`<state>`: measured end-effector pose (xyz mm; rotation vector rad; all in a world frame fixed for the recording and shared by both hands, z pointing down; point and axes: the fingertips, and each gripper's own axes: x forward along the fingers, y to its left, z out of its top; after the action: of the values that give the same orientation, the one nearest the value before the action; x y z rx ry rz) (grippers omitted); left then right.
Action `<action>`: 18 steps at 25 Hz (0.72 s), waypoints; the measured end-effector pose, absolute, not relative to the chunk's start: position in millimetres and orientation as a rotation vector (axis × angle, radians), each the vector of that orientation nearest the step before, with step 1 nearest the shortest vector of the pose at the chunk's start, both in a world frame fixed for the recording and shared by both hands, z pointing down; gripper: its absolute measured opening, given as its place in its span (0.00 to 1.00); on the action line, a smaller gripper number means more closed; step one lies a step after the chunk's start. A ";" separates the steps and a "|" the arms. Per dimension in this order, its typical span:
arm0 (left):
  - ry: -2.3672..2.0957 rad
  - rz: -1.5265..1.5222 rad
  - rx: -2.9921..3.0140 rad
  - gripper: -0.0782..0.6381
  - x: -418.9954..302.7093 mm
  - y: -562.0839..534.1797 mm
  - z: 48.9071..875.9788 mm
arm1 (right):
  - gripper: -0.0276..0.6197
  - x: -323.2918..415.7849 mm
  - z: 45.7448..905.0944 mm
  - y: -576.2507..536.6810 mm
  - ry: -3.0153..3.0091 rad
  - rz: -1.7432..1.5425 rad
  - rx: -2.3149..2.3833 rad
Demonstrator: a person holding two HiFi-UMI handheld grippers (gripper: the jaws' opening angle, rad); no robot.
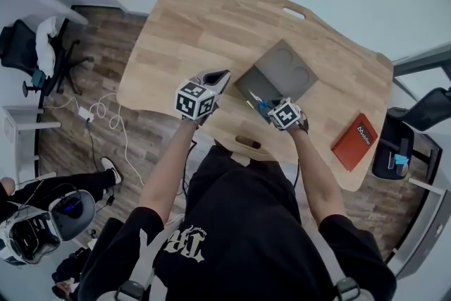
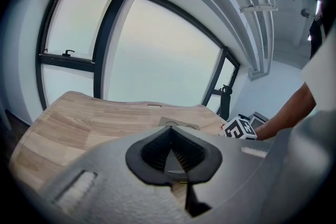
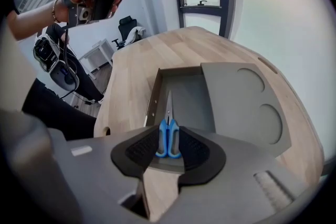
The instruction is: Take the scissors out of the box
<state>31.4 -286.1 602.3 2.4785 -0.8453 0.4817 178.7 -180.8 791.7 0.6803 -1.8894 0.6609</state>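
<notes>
Since the scissors [image 3: 168, 124] lie flat inside the open box [image 3: 191, 97], handles toward its near wall, the right tongs [image 3: 169, 139] point steeply down into it. They're spread wide and straddle the blue handles, not pinching yet. The left tongs [image 2: 171, 140] are closed and empty, held left of the box over the bench [image 2: 79, 118], probably just keeping clear.

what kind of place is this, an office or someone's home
Most likely an office or lab workspace rather than a home. A large wooden desk stands on wood flooring, a black office chair is pushed aside with cables trailing nearby, and tall dark-framed windows line the wall.
</notes>
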 end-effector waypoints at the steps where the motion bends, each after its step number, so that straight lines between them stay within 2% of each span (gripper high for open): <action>1: -0.845 0.487 2.473 0.11 29.3 -286.9 604.9 | 0.23 176.7 796.9 -178.7 -1.873 0.673 0.665; 13: -0.847 0.510 2.433 0.11 13.2 -292.7 621.9 | 0.24 163.5 852.6 -165.4 -1.739 0.679 0.553; 18: -0.858 0.511 2.419 0.11 4.0 -294.1 625.7 | 0.19 165.4 857.2 -168.0 -1.700 0.656 0.578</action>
<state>4.0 -294.1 625.7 2.4191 -0.8585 0.5110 165.4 -168.0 857.2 0.5777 -1.7002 0.6561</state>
